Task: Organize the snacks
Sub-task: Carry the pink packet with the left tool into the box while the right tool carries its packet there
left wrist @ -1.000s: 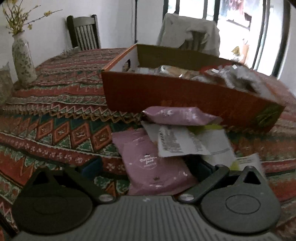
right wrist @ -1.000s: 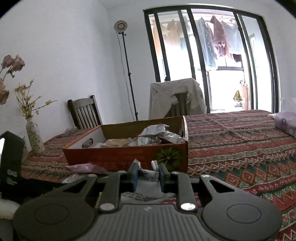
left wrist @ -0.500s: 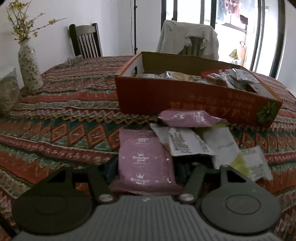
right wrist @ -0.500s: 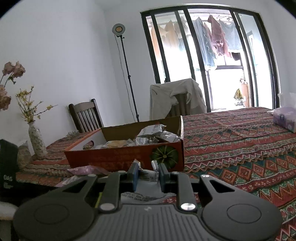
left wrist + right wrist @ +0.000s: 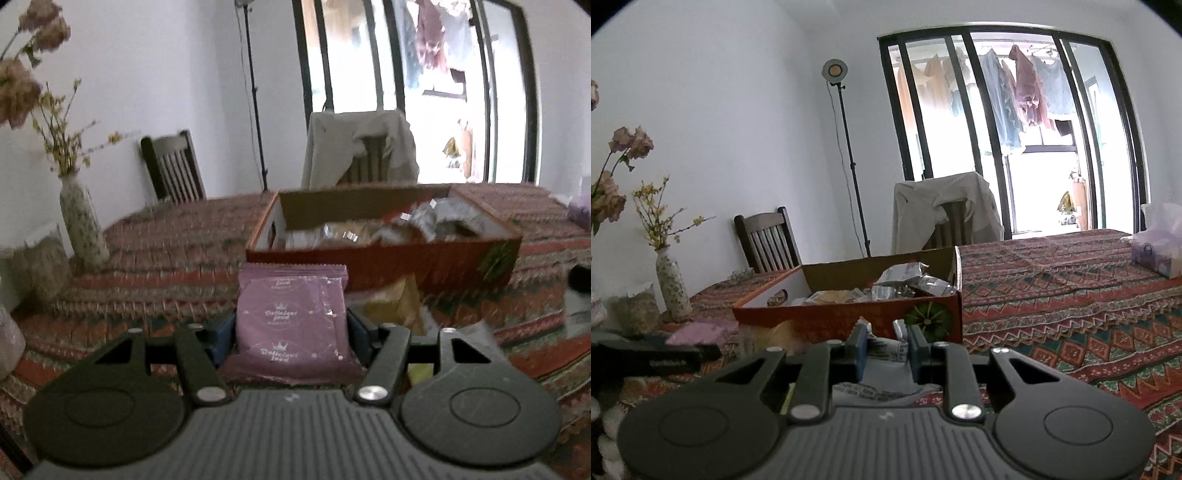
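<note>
My left gripper [image 5: 291,332] is shut on a purple snack packet [image 5: 290,295] and holds it flat above the patterned tablecloth [image 5: 166,251], in front of the orange cardboard box [image 5: 406,266]. Silver and tan snack packs [image 5: 424,221] lie inside the box. In the right wrist view, my right gripper [image 5: 886,347] is shut on a white printed packet [image 5: 882,393], just before the box [image 5: 827,317]. That view also shows the left gripper [image 5: 653,360] low at the left with the purple packet [image 5: 701,330]. A yellow packet [image 5: 399,306] lies on the cloth by the box.
A flowered vase [image 5: 83,221] and a jar [image 5: 44,262] stand at the table's left. A tissue box [image 5: 1160,254] sits at the far right. A dark wooden chair [image 5: 768,243] and a cloth-draped chair [image 5: 945,210] stand behind the table.
My left gripper went from open to shut on the purple packet and lifted it off the cloth, tilting up toward the box. The right gripper shifted only slightly, still gripping the white packet.
</note>
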